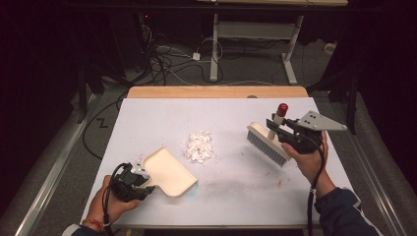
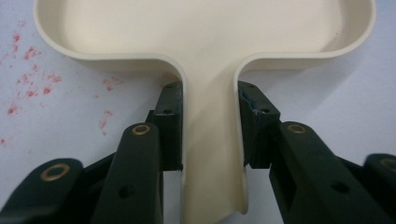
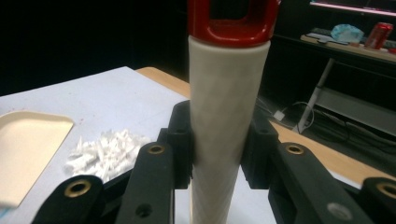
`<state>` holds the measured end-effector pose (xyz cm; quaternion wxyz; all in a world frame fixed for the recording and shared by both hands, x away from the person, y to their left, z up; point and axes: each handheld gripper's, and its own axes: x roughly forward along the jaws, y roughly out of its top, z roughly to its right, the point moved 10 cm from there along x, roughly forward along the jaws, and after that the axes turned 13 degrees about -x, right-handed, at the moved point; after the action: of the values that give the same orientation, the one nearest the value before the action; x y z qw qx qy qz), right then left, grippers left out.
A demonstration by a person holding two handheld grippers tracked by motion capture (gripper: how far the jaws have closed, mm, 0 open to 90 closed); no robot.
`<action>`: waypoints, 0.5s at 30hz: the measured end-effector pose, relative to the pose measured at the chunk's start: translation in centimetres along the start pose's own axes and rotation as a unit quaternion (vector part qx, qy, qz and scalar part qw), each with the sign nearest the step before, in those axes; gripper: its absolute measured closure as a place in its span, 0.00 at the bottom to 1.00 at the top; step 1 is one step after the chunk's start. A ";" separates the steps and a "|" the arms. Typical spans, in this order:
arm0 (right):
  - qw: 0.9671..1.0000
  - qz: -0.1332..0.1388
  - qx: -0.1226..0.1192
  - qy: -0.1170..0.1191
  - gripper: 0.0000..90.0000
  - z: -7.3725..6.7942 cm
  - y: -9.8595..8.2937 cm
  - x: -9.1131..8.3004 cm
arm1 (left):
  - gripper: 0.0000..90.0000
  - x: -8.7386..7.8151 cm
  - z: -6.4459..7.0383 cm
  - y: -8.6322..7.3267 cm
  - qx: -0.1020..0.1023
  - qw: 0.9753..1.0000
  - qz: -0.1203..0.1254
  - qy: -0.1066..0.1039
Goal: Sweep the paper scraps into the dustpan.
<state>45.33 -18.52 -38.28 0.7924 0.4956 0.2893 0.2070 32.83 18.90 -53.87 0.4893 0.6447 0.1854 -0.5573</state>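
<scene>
A cream dustpan (image 1: 169, 172) lies flat on the white table sheet (image 1: 231, 191) at the front left. My left gripper (image 1: 142, 183) is shut on its handle (image 2: 212, 154), both pads pressed against the sides. A pile of white paper scraps (image 1: 199, 146) sits mid-table, also lying beyond the jaws in the right gripper view (image 3: 107, 151). My right gripper (image 1: 278, 130) is shut on the cream handle (image 3: 226, 121) of a hand brush (image 1: 268, 143) with a red cap (image 1: 282, 109). The brush hangs tilted above the table, right of the scraps, grey bristles facing down-left.
Red speckles stain the sheet (image 2: 28, 70) near the dustpan. The wooden table edge (image 1: 216, 92) runs along the back. Beyond it, cables (image 1: 167, 59) lie on the floor and a white desk frame (image 1: 253, 34) stands.
</scene>
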 end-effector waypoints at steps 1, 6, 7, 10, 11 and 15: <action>1.000 0.000 -0.002 0.001 0.78 0.0 0.3 0.7 | 0.71 0.0 0.0 0.0 0.000 1.000 0.000 0.000; 1.000 -0.001 -0.019 0.008 0.78 -0.5 1.7 4.6 | 0.71 0.2 -0.1 -0.1 -0.001 1.000 -0.001 -0.002; 1.000 -0.002 -0.021 0.009 0.78 -0.5 2.0 5.4 | 0.71 0.2 -0.1 -0.1 0.000 1.000 -0.002 -0.002; 1.000 0.001 -0.015 0.011 0.78 -0.6 2.8 7.8 | 0.71 0.5 -0.2 -0.2 0.001 1.000 -0.007 -0.002; 1.000 0.001 -0.015 0.011 0.78 -0.6 2.8 7.8 | 0.71 0.5 -0.2 -0.2 0.001 1.000 -0.007 -0.002; 1.000 0.003 -0.011 0.013 0.78 -0.9 3.5 10.8 | 0.71 0.6 -0.2 -0.1 0.004 1.000 -0.009 0.001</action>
<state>52.60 -9.79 -38.12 0.7932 0.4853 0.2957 0.2187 33.02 18.93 -54.51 0.4810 0.6458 0.1897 -0.5618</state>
